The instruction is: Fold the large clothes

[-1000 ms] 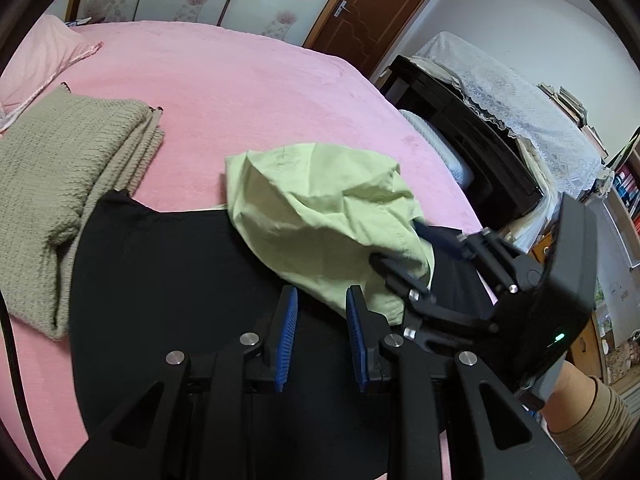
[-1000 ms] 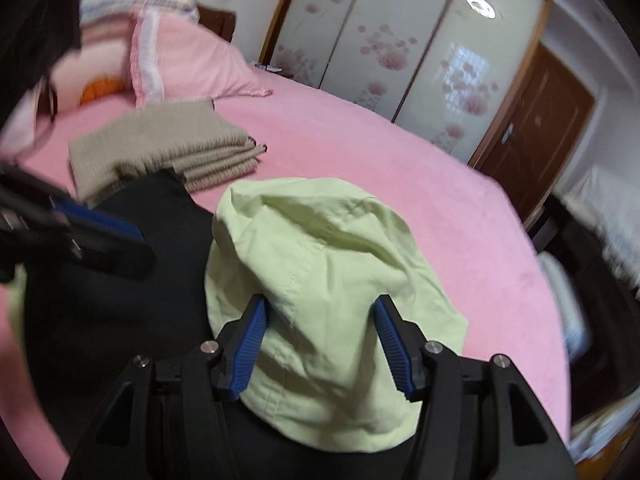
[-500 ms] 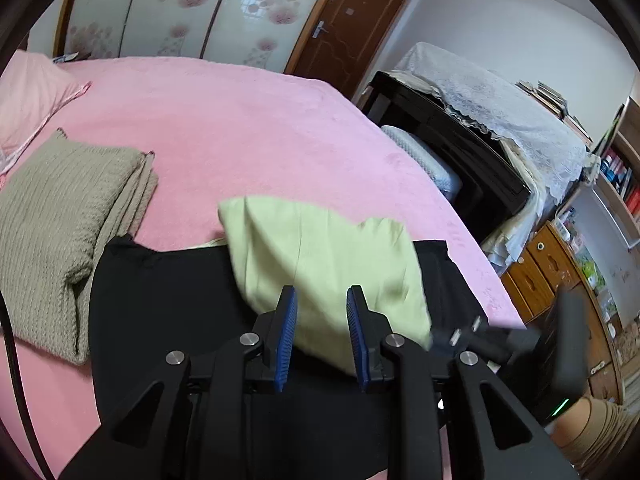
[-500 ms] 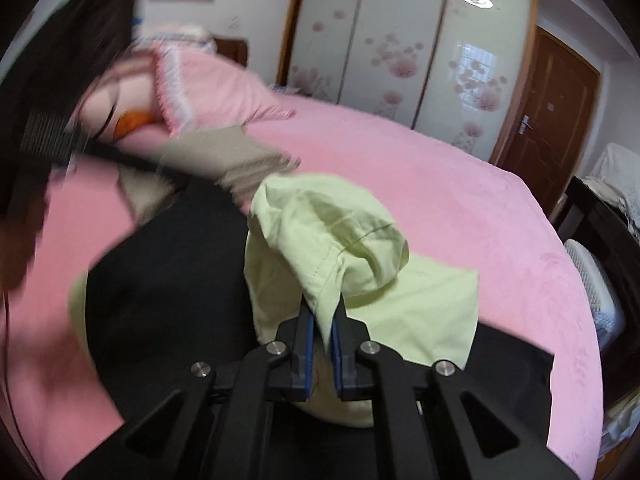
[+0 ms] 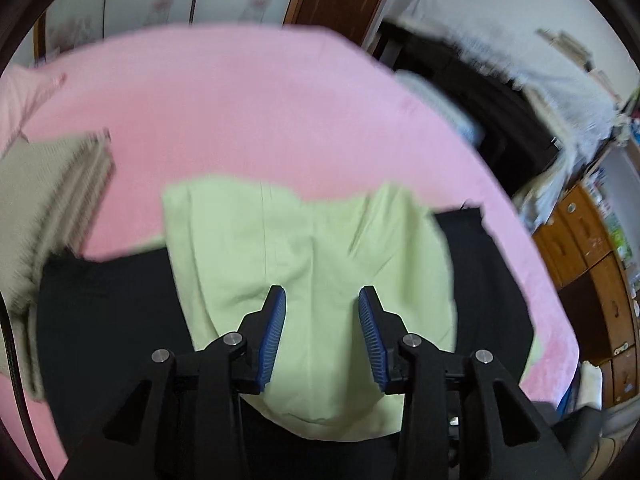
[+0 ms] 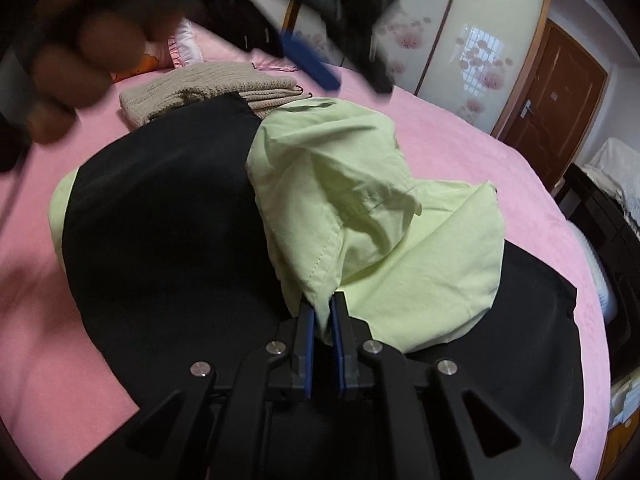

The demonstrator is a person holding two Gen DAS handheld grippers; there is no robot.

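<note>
On the pink bed [image 6: 460, 140], a folded beige knit [image 6: 208, 88] lies at far left. The black garment [image 6: 160, 220] lies spread, its light green hood [image 6: 360, 208] bunched on top. The left gripper [image 5: 322, 320] hovers over the hood, fingers just widening, clasping nothing. The right gripper [image 6: 323, 320] pinches the hood's hem, likely to lay it flat.
</note>
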